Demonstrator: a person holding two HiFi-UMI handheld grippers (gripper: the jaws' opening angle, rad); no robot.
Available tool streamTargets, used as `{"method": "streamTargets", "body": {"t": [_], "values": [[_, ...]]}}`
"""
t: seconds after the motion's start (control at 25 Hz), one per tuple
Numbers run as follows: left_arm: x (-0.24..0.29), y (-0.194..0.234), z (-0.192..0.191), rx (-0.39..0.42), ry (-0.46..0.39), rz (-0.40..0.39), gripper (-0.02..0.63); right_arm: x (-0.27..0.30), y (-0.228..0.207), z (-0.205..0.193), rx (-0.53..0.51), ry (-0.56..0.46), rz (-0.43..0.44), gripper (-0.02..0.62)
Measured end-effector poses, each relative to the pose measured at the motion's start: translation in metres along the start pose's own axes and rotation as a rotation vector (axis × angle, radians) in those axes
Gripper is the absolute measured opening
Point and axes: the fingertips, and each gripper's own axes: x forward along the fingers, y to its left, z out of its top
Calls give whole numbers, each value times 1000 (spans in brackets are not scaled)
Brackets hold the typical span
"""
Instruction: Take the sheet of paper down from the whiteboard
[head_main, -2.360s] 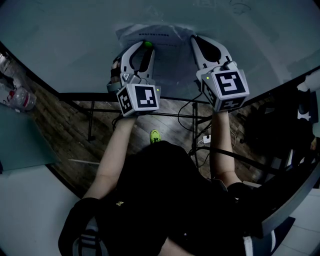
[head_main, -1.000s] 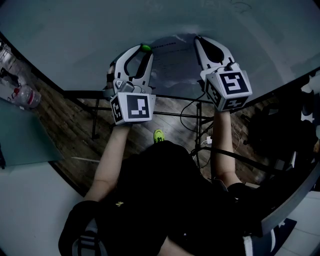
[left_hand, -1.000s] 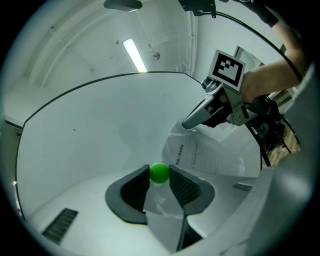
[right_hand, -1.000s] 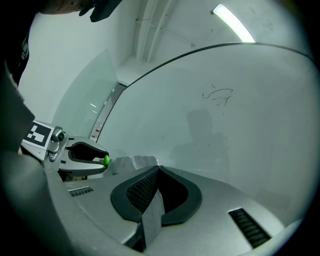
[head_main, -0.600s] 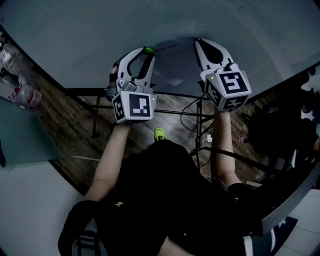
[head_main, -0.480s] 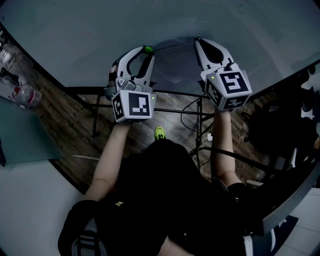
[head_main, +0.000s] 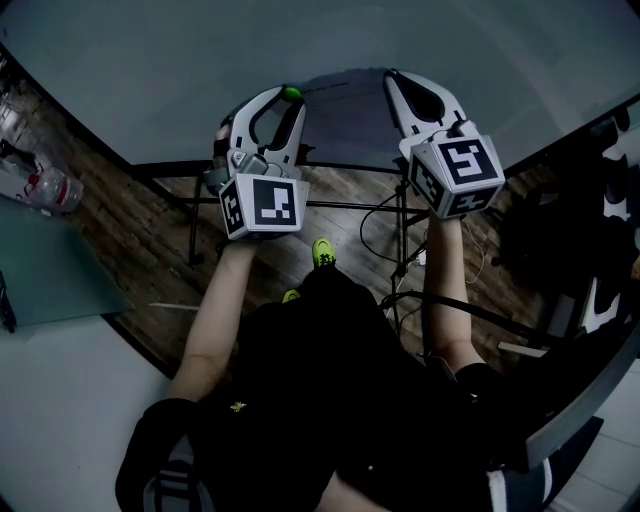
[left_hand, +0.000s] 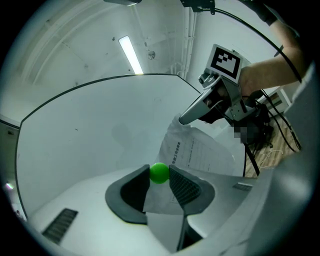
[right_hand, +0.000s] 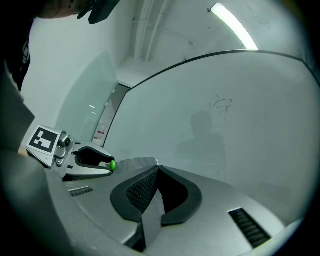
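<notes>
The left tool (head_main: 289, 100) clamps a small green ball (left_hand: 159, 173) and one edge of the white printed paper sheet (left_hand: 197, 152). The right tool (right_hand: 157, 168) pinches its other edge, just before the pale whiteboard (head_main: 200, 60).

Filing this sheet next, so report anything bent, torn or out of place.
The sheet of paper, off the whiteboard, is buckled and crumpled at the corner that the right tongs pinch. The left tongs clamp a green ball, likely its magnet, with the sheet running between them. No tear shows.
</notes>
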Motion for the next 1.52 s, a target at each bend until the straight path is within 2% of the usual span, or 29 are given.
{"method": "streamTargets", "body": {"t": [0.24,0.56,0.84,1.52], "values": [[-10,-12,-1,-10,5,-30,126,-14,6,-7,10,-6,-5,17],[-13,-22,5,-12,6,-30,126,-27,4,-7,14,5,-4,17],[-19,-38,25,10,19,-5,126,-49,0,-4,18,-32,38,17],[-56,-100,71,37,65,30,126,-130,1,-8,62,-50,128,17]]}}
